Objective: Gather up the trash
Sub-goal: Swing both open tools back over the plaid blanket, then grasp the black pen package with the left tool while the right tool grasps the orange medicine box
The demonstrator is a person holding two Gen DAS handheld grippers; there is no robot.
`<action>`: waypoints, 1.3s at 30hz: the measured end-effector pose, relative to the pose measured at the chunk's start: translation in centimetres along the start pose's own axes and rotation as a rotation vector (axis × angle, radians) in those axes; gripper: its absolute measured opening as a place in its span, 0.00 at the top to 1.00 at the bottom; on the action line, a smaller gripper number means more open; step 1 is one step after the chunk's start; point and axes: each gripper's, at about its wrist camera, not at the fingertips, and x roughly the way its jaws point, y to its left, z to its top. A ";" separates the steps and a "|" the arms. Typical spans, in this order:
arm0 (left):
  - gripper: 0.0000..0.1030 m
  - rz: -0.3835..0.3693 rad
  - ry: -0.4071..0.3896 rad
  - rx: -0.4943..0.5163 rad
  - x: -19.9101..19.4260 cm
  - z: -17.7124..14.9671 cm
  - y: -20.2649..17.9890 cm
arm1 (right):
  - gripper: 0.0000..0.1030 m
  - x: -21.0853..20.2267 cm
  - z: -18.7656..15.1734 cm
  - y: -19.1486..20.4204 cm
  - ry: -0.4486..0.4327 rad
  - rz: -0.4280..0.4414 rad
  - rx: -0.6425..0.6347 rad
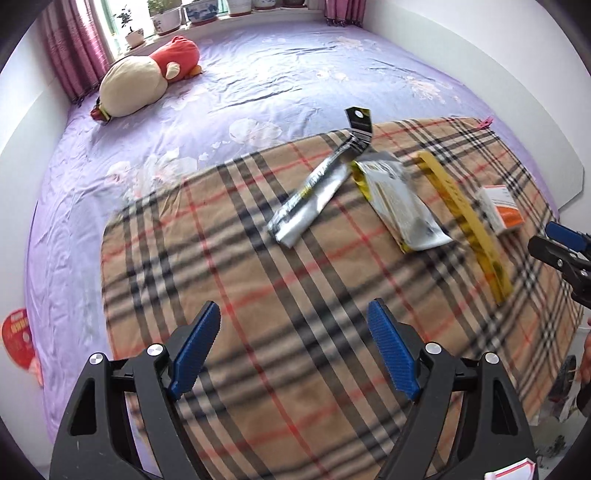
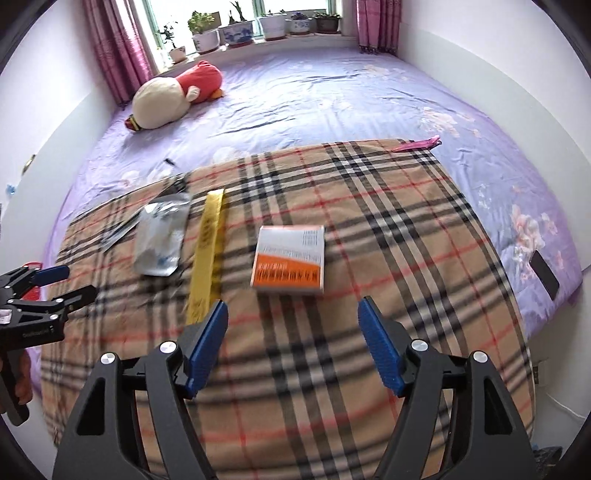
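Trash lies on a plaid blanket [image 1: 258, 295] [image 2: 369, 229]. A long silver wrapper [image 1: 314, 195] [image 2: 125, 225] is farthest left, then a silver foil pouch [image 1: 402, 206] [image 2: 162, 236], a yellow strip [image 1: 469, 218] [image 2: 208, 254] and an orange and white box [image 1: 502, 212] [image 2: 290, 258]. My left gripper [image 1: 293, 332] hovers open over bare blanket, short of the wrappers. My right gripper [image 2: 291, 325] is open just short of the box, its left finger over the strip's near end. Nothing is between either pair of jaws.
The blanket covers part of a purple bed sheet [image 2: 332, 96]. A plush toy [image 1: 147, 79] [image 2: 173, 96] lies near the window sill with potted plants [image 2: 236, 29]. A pink clip [image 2: 417, 144] and a black phone [image 2: 545, 275] lie on the sheet at the right.
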 end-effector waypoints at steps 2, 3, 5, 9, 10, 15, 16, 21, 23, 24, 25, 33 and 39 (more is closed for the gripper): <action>0.21 0.003 -0.001 0.020 0.6 0.7 0.2 | 0.28 0.9 0.5 0.1 0.004 -0.015 0.007; 0.21 0.001 -0.002 0.030 0.9 1.1 0.3 | 0.28 1.2 0.7 0.1 0.005 -0.020 0.011; 0.22 -0.001 0.002 0.045 1.4 1.7 0.3 | 0.28 2.1 1.1 0.2 0.014 -0.030 0.018; 0.22 -0.025 0.008 0.089 2.7 3.4 0.1 | 0.28 3.2 1.5 0.4 0.025 -0.037 0.037; 0.22 -0.027 0.009 0.105 3.0 3.7 -0.1 | 0.28 3.4 1.6 0.5 0.026 -0.041 0.040; 0.21 -0.053 -0.016 0.172 4.2 6.0 -1.0 | 0.27 4.2 1.9 0.4 0.024 -0.056 0.062; 0.21 -0.060 -0.019 0.178 4.4 6.4 -1.0 | 0.27 4.3 2.0 0.5 0.021 -0.061 0.063; 0.24 -0.088 -0.025 0.199 5.1 7.6 -1.2 | 0.26 4.8 2.7 0.5 0.014 -0.077 0.069; 0.31 -0.095 -0.031 0.215 4.9 7.5 -1.4 | 0.26 4.9 2.8 0.6 0.010 -0.077 0.072; 0.37 -0.099 -0.036 0.225 4.7 7.3 -1.5 | 0.27 4.9 2.8 0.6 0.008 -0.077 0.072; 0.41 -0.102 -0.039 0.228 4.5 7.1 -1.7 | 0.29 4.9 2.8 0.6 0.005 -0.079 0.073; 0.81 -0.085 -0.059 0.242 3.3 5.5 -1.9 | 0.50 4.4 2.5 0.1 -0.002 -0.084 0.073; 0.89 -0.088 -0.055 0.181 2.7 4.9 -1.3 | 0.50 4.1 2.2 0.0 0.003 -0.065 0.081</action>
